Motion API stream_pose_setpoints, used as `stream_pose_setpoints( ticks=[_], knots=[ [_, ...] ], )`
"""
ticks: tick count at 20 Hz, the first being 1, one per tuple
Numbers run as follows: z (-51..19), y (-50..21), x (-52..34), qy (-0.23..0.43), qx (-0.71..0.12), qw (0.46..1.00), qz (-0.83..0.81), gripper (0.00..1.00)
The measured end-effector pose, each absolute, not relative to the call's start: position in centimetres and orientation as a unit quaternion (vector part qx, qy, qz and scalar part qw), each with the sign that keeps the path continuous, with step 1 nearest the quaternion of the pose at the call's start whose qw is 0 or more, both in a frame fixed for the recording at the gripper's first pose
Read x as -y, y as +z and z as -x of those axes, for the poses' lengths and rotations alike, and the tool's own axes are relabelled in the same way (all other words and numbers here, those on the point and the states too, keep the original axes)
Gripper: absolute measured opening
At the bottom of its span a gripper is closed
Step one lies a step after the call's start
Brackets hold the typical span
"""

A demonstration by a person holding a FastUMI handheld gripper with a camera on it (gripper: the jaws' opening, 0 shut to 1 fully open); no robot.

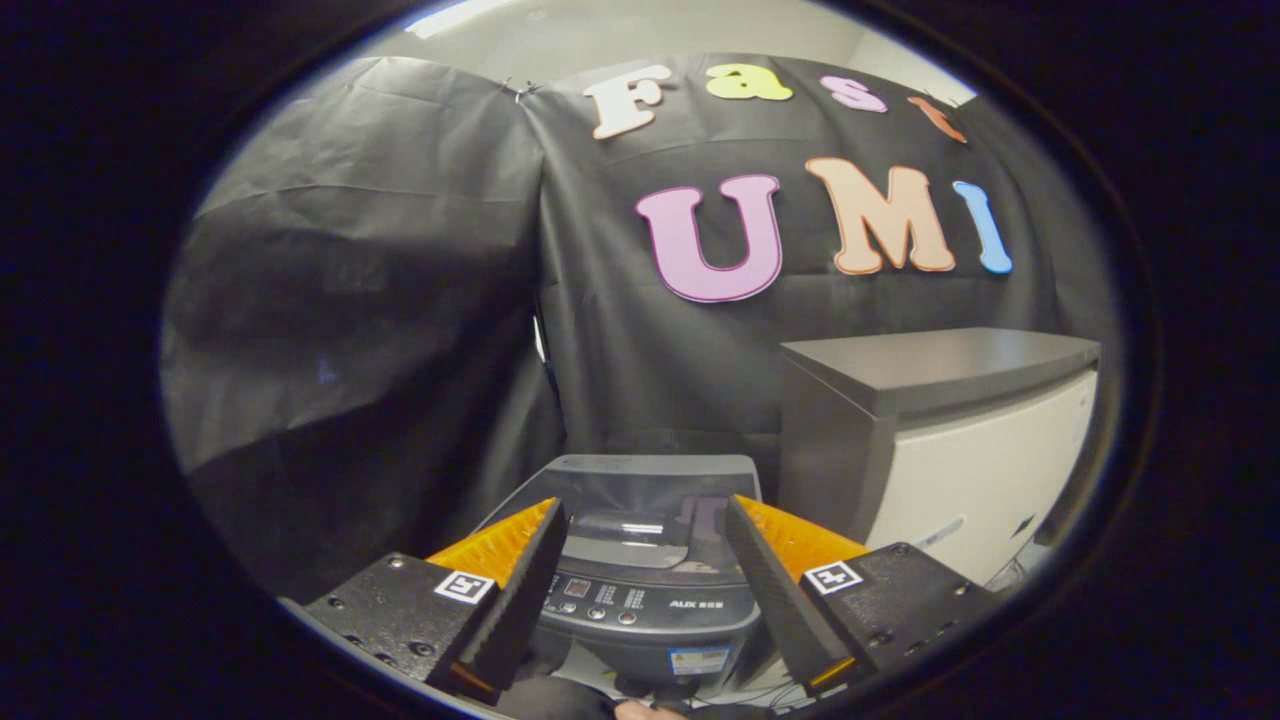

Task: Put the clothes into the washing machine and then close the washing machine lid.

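Note:
A small grey top-loading washing machine stands below and just beyond my fingers, against the black cloth wall. Its dark glossy lid lies down flat over the tub, with light reflecting off it. The control panel with its buttons faces me on the near side. My gripper is open and hovers above the machine, its two fingers spread wide to either side of the lid with nothing between them.
A cabinet with a grey top and a white front stands close to the right of the machine. Black cloth hangs behind and to the left. Cables lie near the machine's base.

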State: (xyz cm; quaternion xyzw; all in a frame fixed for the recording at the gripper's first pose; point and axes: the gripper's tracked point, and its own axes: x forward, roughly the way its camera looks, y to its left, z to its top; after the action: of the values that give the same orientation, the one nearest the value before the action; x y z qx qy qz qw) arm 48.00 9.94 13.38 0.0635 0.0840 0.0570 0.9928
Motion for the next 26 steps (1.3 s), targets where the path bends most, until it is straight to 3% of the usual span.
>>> stream_pose_setpoints(
  ticks=[26],
  knots=[
    [-25.4, 10.1, -8.5, -0.002, 0.007, 0.999, -0.041, 0.97]
  ],
)
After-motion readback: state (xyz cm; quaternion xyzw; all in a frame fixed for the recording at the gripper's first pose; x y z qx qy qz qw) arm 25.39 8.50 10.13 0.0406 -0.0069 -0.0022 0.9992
